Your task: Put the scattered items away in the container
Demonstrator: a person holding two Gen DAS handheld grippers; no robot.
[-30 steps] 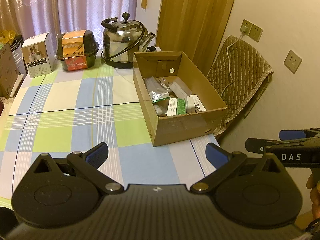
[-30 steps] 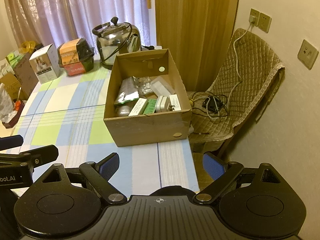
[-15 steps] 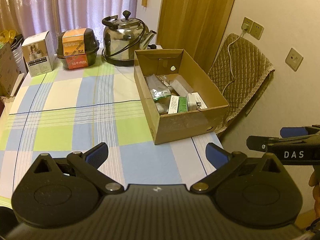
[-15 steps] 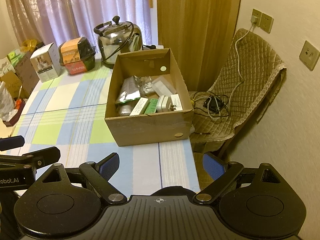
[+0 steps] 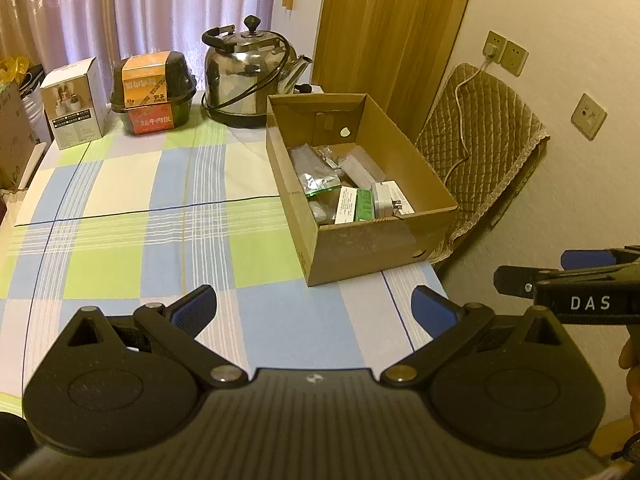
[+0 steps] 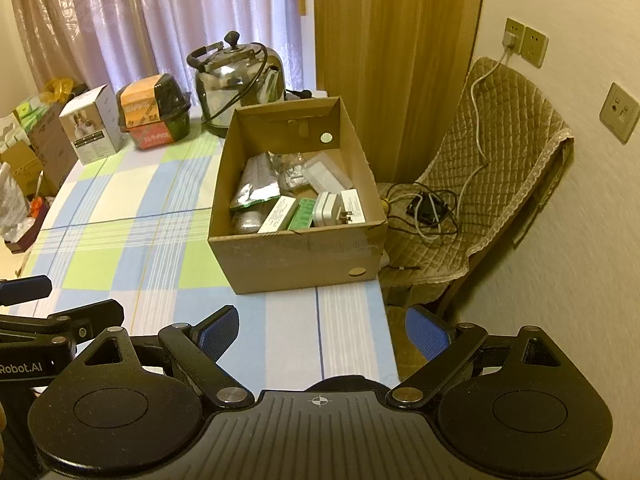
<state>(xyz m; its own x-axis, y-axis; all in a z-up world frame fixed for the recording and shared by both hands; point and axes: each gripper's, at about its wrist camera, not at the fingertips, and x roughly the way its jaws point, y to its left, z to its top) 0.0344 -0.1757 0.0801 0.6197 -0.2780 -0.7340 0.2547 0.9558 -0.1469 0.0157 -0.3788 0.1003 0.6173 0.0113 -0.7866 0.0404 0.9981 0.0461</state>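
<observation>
Cardboard box [image 5: 372,248] stands open on the right part of the table [image 5: 132,208], near its right edge, on a checked cloth of blue, green and cream; inside the box lie a silver pouch [image 6: 256,192], a white carton [image 6: 277,221], a green pack [image 6: 302,218], a white plug adapter [image 6: 330,210] and clear wrapped bits toward the far wall. Left gripper [image 5: 314,309] hovers over the near end of the table with its blue pads spread wide and nothing between them; right gripper [image 6: 322,332] hangs beside it over the table's near right corner, likewise spread and empty. At the far end stand a steel kettle [image 5: 250,72], a dark food tub with an orange label [image 5: 154,92] and a small white box [image 5: 76,104]; a chair with a quilted cover [image 6: 492,184] stands right of the table, cables lying on its seat.
</observation>
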